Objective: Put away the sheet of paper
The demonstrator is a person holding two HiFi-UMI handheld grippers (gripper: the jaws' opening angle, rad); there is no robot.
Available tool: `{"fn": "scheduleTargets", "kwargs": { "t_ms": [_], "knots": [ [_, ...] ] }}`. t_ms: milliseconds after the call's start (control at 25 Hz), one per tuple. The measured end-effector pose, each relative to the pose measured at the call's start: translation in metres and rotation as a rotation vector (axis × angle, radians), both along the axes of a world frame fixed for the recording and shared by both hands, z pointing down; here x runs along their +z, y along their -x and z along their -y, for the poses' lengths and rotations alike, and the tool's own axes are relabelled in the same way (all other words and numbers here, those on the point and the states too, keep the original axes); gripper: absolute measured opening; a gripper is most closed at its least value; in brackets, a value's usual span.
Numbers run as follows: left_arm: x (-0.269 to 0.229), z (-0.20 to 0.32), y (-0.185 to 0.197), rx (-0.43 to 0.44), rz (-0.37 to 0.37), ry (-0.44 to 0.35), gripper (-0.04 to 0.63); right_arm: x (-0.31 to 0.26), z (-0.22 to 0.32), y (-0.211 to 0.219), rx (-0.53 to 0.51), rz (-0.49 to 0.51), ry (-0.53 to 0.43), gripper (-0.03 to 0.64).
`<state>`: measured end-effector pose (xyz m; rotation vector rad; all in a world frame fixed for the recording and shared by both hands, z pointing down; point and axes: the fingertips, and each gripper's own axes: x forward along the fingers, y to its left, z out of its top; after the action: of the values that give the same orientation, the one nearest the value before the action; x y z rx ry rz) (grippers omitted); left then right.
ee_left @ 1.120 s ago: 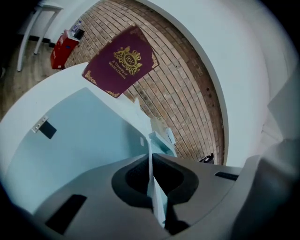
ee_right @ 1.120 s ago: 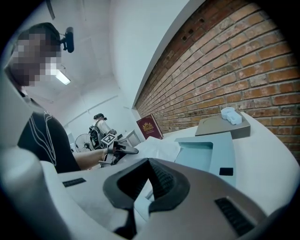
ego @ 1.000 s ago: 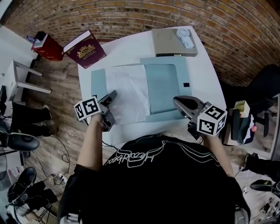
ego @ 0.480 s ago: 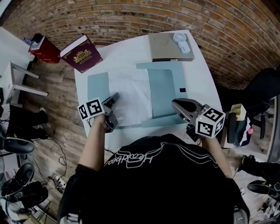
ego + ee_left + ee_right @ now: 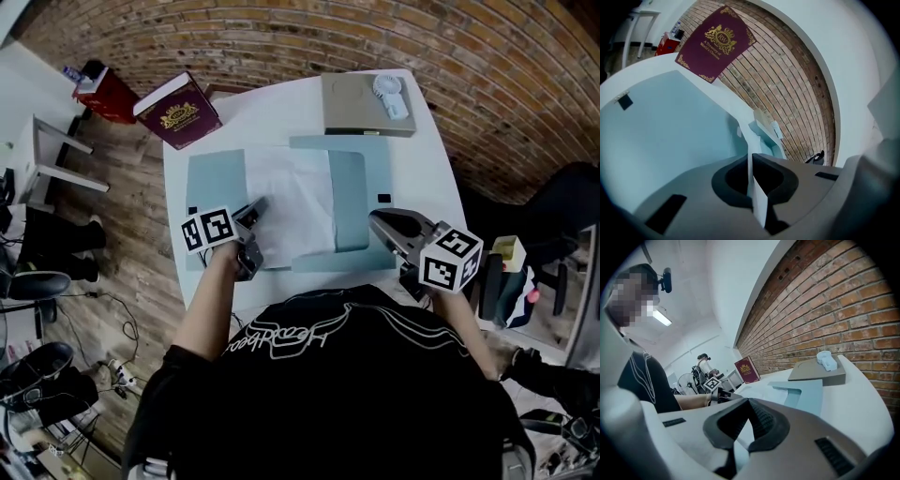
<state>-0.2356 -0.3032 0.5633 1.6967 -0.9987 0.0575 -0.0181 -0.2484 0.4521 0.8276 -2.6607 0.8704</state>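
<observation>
Head view shows the white sheet of paper (image 5: pixel 295 202) lying on the open pale blue card folder (image 5: pixel 216 178), not yet enclosed; the left gripper (image 5: pixel 257 206) pinches the sheet's near edge, while the right gripper (image 5: pixel 377 221) seems clamped on the folder's edge.

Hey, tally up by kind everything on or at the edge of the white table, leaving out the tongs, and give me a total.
sheet of paper: 1
blue folder: 1
maroon book, at the far corner: 1
flat grey box: 1
small white fan, on the box: 1
Total: 5
</observation>
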Motion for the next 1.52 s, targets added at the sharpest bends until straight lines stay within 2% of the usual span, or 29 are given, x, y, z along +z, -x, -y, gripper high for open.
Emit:
{"fn": "scheduleTargets", "kwargs": {
  "t_ms": [360, 640, 920, 1200, 1520],
  "knots": [
    [0.002, -0.001, -0.039, 0.003, 0.055, 0.01, 0.031, -0.004, 0.007, -0.022, -0.037, 0.005, 0.021, 0.003],
    [0.005, 0.002, -0.07, 0.037, 0.101, 0.008, 0.031, -0.009, 0.008, -0.039, -0.036, 0.011, 0.008, 0.003],
    [0.014, 0.007, -0.085, 0.035, 0.11, 0.034, 0.031, -0.017, 0.014, -0.051, -0.027, 0.019, -0.013, 0.003],
    [0.027, 0.01, -0.098, 0.061, 0.159, 0.062, 0.032, -0.014, 0.023, -0.063, -0.029, 0.029, -0.01, 0.003],
    [0.033, 0.015, -0.117, 0.088, 0.153, 0.064, 0.034, -0.009, 0.03, -0.07, -0.057, 0.053, 0.0, 0.003]
  ]
}}
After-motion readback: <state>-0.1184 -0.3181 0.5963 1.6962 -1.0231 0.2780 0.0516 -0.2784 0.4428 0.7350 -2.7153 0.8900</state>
